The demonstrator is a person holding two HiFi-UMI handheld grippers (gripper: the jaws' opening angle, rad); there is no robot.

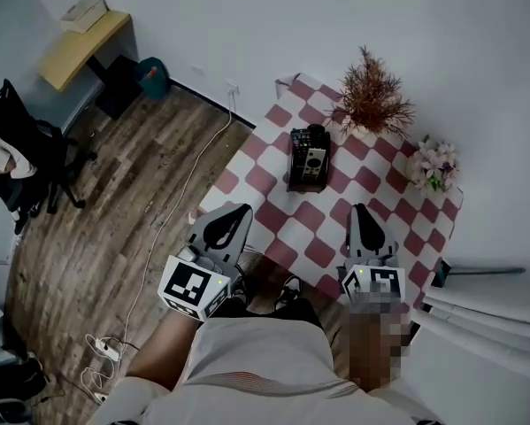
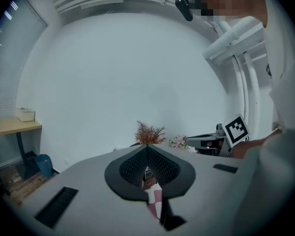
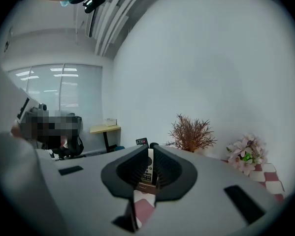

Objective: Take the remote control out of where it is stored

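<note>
Head view: pale slim remote control sits in black box holder on red-white checked counter. Your left tongs and right tongs are closed, empty, well short. Approach step; next, open one and reach it.

— Bright or dim?
— Evenly bright, cool, diffuse; ceiling strips glow far left, shadows on the wall are faint.
— Sharp?
— Head view crisp. Gripper views bulge, corners go black, the right tongs look soft up close.
</note>
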